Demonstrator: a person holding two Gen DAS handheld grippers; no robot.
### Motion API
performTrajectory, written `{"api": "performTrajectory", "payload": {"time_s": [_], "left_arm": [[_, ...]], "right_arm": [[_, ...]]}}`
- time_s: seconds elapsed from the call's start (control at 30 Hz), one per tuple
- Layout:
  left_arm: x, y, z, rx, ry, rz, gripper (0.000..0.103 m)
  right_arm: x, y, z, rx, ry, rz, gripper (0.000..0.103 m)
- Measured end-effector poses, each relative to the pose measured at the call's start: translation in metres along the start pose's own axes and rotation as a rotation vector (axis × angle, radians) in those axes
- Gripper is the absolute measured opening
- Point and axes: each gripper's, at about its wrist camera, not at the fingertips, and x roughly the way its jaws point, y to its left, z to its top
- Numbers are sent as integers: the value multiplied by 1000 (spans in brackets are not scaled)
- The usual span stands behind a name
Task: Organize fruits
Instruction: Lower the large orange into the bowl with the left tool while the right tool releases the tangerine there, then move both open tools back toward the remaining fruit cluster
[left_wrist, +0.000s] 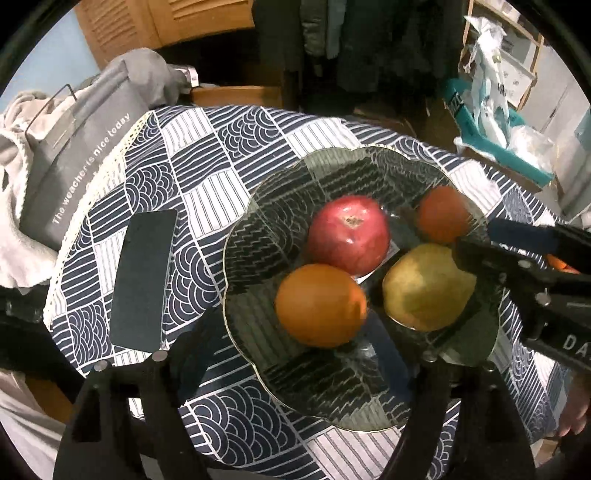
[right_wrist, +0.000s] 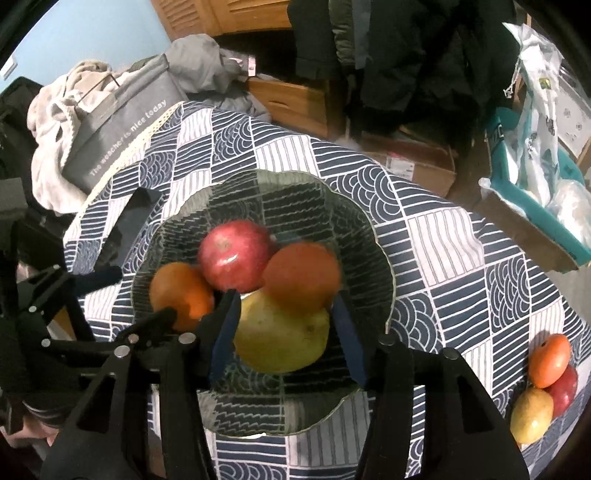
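Both tools sit over the glass bowl (right_wrist: 373, 236) on the patterned cloth (right_wrist: 461, 236). My right gripper (right_wrist: 286, 328) stands parted, its pads either side of the yellow-green pear (right_wrist: 280, 339) with gaps showing, so nothing is clamped. My left gripper (left_wrist: 280, 354) is likewise spread wide, around the nearer orange (left_wrist: 320, 305), not pressing it.

In the bowl: red apple (left_wrist: 349, 234), two oranges, pear, all touching or nearly. Three more fruits (right_wrist: 545, 384) wait near the cloth's right edge.

Step, as I judge it: release complete, withdraw. I'd lift both tools straight up (no sideways drift) so the pads don't nudge the pile, then send the right one for the leftover cluster.
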Motion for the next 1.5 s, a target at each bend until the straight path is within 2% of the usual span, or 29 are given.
{"api": "performTrajectory", "payload": {"time_s": [0.33, 0.83, 1.13, 1.5], "left_arm": [[-17, -11, 0, 52, -29, 16, 81], [-62, -25, 5, 76, -134, -25, 81], [-79, -46, 7, 104, -163, -64, 81], [-96, -84, 3, 184, -182, -110, 81]], "right_arm": [[-14, -1, 0, 3, -26, -16, 55], [-56, -13, -7, 4, -89, -145, 55], [-83, -31, -22, 47, -113, -196, 60], [-121, -51, -47, 80, -144, -267, 67]]}}
